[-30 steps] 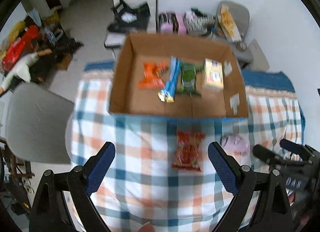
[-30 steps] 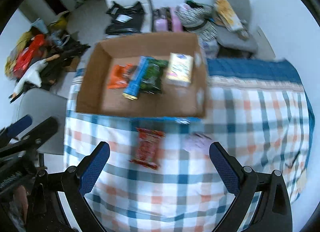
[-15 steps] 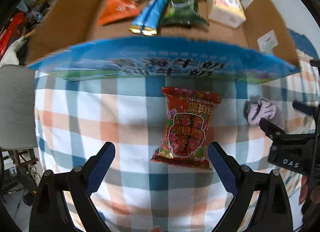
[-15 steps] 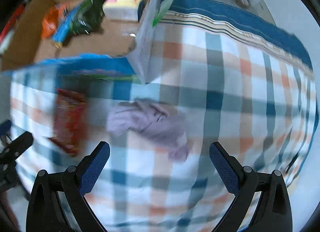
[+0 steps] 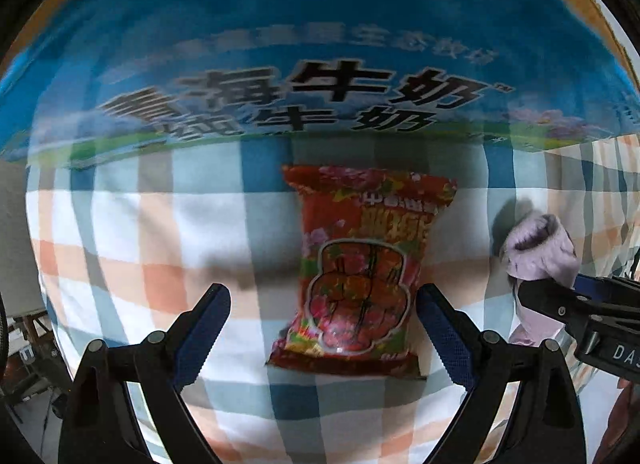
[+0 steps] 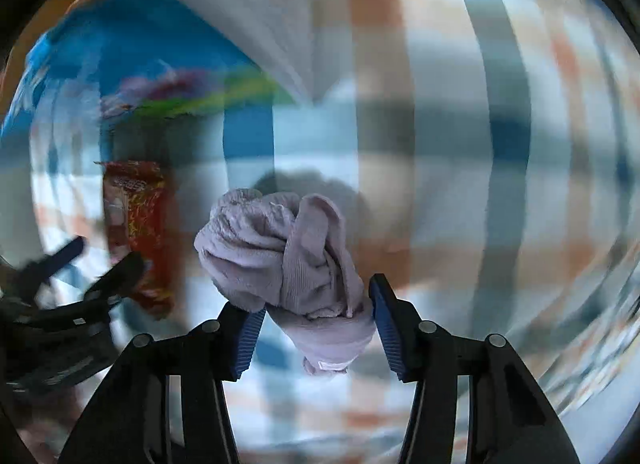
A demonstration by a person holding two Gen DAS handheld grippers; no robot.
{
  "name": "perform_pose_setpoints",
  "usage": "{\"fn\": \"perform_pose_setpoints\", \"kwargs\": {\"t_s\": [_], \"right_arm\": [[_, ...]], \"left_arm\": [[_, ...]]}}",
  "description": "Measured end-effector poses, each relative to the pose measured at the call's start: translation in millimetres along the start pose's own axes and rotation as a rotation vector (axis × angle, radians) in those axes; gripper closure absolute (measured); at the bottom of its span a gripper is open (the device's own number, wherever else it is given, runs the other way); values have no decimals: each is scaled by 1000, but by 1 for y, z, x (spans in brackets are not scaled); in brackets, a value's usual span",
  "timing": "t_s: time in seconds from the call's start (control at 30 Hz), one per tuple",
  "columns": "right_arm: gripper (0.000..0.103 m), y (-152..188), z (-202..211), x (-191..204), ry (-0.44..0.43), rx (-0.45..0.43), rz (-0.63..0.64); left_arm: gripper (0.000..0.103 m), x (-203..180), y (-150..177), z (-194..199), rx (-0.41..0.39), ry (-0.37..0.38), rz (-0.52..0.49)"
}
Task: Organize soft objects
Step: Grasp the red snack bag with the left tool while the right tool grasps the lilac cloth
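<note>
A checked tablecloth (image 5: 168,232) in white, orange, blue and grey-green squares covers the supporting surface. Lying flat on it is a red snack packet (image 5: 360,280) printed with flowers and yellow lettering, its long side running toward the box. Behind the packet's far end, a cardboard box (image 5: 320,63) stands on the cloth, its blue printed side bearing large black Chinese characters. To the packet's right is a crumpled lilac cloth (image 6: 288,260); whether it rests on the tablecloth cannot be told.
</note>
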State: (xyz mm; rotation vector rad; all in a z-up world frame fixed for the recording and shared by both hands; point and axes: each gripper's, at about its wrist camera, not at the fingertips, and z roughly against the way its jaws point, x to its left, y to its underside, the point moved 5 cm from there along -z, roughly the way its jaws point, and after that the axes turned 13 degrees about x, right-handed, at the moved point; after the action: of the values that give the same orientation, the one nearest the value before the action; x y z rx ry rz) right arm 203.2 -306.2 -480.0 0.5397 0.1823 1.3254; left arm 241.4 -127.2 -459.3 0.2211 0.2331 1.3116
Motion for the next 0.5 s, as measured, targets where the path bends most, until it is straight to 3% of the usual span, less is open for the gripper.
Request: {"fn": "perform_pose_setpoints", "kwargs": {"t_s": [0.07, 0.1, 0.13, 0.2, 0.33, 0.5], "right_arm": [[48, 2, -2, -3, -58, -12, -23], [48, 1, -4, -5, -52, -16, -27], [48, 1, -7, -8, -45, -18, -32], [48, 0, -10, -10, -47, -20, -37], [54, 14, -17, -16, -34, -6, -70], [51, 38, -21, -17, -178, 29, -111]], "left_arm": [[9, -4, -4, -3, -7, -14, -21], [23, -6, -5, -4, -13, -21, -36], [47, -8, -6, -5, -10, -20, -42], [59, -10, -4, -5, 4, -20, -53], [60, -6, 15, -6, 3, -50, -39], [59, 12, 57, -18, 50, -26, 13]]}}
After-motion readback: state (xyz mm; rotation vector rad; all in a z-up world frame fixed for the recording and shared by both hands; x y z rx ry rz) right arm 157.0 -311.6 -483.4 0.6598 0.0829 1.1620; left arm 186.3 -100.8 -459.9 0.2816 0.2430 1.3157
